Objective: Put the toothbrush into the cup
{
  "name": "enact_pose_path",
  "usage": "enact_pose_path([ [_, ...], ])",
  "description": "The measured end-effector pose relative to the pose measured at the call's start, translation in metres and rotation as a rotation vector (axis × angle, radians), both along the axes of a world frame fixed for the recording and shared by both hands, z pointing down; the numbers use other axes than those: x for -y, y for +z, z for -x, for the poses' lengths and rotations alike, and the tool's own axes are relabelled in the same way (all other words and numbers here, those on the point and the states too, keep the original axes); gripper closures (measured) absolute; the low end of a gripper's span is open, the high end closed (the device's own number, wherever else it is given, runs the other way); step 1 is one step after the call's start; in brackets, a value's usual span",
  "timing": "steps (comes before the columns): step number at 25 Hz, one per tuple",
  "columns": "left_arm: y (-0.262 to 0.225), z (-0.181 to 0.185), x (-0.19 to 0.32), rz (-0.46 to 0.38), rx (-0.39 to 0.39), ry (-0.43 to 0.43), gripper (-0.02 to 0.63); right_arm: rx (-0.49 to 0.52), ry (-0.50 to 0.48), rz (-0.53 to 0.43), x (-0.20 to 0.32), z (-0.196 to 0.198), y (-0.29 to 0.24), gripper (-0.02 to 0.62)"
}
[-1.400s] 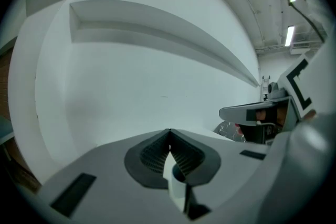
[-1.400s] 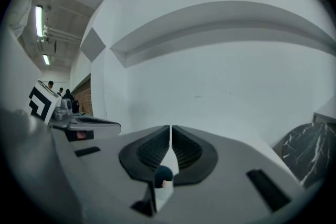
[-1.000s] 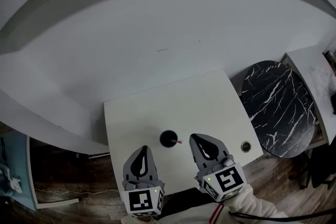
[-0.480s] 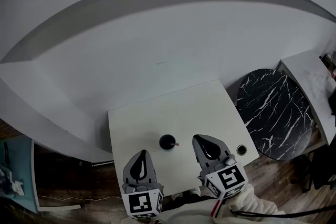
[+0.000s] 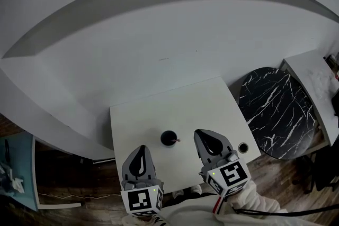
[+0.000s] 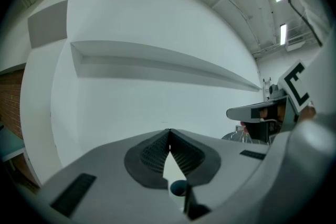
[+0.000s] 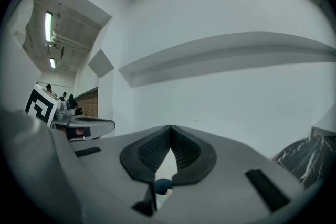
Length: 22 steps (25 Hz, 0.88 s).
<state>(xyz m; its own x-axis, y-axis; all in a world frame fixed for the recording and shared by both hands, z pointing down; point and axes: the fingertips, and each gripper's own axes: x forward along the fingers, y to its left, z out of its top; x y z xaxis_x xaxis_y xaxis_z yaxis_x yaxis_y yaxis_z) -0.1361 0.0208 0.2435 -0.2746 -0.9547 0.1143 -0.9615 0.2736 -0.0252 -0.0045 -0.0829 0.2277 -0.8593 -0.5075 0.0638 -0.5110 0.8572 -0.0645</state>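
Head view looks steeply down from well above the table (image 5: 153,114); gripper views face level toward the far wall (image 7: 226,97). All share the cup (image 5: 169,138).

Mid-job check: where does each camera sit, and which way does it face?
Head view: on the person's head, looking steeply down at the white table and dark cup; left tongs, right tongs and a sleeve show.
Left gripper view: on the left tongs, facing the white wall; its shut jaws fill the bottom, right tongs at right.
Right gripper view: on the right tongs, facing the same wall; shut jaws below, left tongs at left.
Shared: both gripper views glimpse the cup below their jaws.
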Motion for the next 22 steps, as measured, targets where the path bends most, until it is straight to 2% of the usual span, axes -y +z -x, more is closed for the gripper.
enact_pose_path([
  [22,0.008,-0.009,-0.001,0.021,-0.013,0.018,0.597,-0.005,0.029,0.034,0.001,-0.006,0.011,0.591],
])
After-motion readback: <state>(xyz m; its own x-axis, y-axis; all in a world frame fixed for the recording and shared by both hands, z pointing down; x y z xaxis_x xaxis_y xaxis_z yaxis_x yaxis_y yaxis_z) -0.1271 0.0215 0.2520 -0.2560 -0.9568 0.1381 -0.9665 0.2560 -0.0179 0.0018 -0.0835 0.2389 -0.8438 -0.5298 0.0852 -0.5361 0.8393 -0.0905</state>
